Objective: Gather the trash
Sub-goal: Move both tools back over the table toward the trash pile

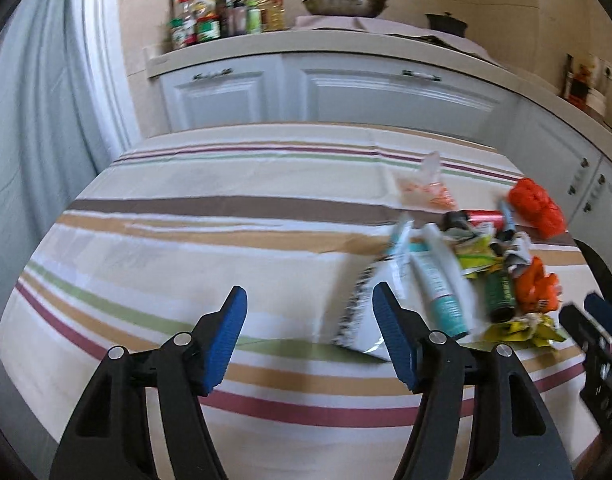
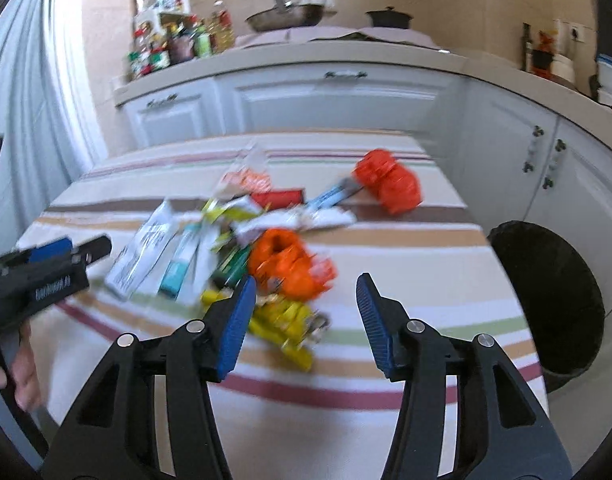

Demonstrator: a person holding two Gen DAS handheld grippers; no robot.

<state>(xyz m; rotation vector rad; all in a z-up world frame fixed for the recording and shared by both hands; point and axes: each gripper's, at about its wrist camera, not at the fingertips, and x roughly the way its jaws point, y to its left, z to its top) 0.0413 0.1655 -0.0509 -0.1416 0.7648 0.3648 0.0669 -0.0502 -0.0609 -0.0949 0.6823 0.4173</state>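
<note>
My right claw (image 2: 302, 304) stands wide with nothing between its blue ribbed pads, hanging over the near edge of the heap of crumpled wrappers, tubes and orange plastic bags (image 2: 242, 248) on the striped-cloth worktop (image 2: 345, 420). My left claw (image 1: 309, 316) is just as wide and empty, beside the heap's white-and-teal tube (image 1: 437, 284). I'd close the right on the yellow foil wrapper (image 2: 282, 320) nearest it, pinching a raised fold rather than flat film, then carry it to the black-lined round bin (image 2: 553, 300) past the worktop's right edge.
</note>
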